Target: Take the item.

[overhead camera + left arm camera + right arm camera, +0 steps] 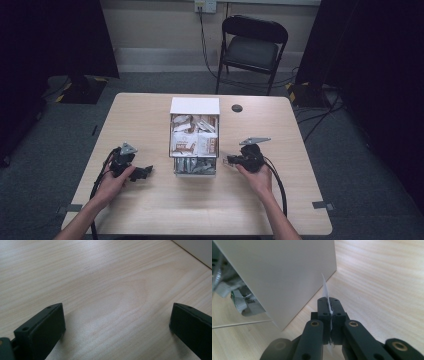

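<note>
Closest to my right gripper's camera, the two black jaws are pressed together on a thin white packet [326, 291], which I see edge-on; its upper edge stands up out of the jaw tips and a sliver shows below them. My right gripper [231, 161] sits just beside the right-hand wall of the white box [195, 106], pointing toward it. From the high view, the pinched packet appears as a small pale strip at the jaw tips, near the box wall; whether it touches the wall I cannot tell. My right hand [256, 176] grips the tool body from behind, with its cable trailing back along my forearm.

Through the clear front panel [227, 312] of the box, I note crumpled sachets with green and grey print lying inside the lower compartment. Viewed from above, the box is open-topped and holds many more packets [194, 137], white and brown, piled loosely.

My left gripper [145, 171] lies low over the table [150, 210], well apart from the box on its left side. Its jaws are spread wide with bare light wood grain between them and nothing held. My left hand [116, 179] holds that tool from behind.

Farther off on the tabletop, a round black grommet [237, 108] sits near the far edge. Beyond the table stands a black folding chair [252, 47].
</note>
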